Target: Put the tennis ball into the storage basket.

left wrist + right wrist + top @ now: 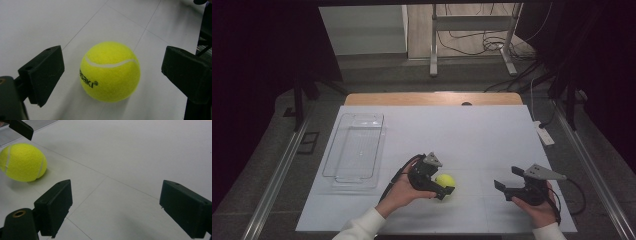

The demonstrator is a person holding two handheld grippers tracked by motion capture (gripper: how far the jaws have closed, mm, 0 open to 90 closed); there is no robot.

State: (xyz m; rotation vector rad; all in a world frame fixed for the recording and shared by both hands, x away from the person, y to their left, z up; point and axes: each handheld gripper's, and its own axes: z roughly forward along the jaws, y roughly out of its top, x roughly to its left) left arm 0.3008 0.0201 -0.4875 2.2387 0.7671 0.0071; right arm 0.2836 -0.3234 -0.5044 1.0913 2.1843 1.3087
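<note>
High view: left gripper (443,186) spread around the tennis ball (445,181), right gripper (508,180) spread, hovering apart.

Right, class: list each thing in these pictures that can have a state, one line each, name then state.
Tennis ball: resting on the white table, between the left gripper's jaws, not touched by them.
Clear plastic bin: upright, empty, at the table's left.
Left gripper: open, jaws either side of the ball.
Right gripper: open, holding nothing, apart from the ball.
White table: flat, bearing ball and bin.
</note>
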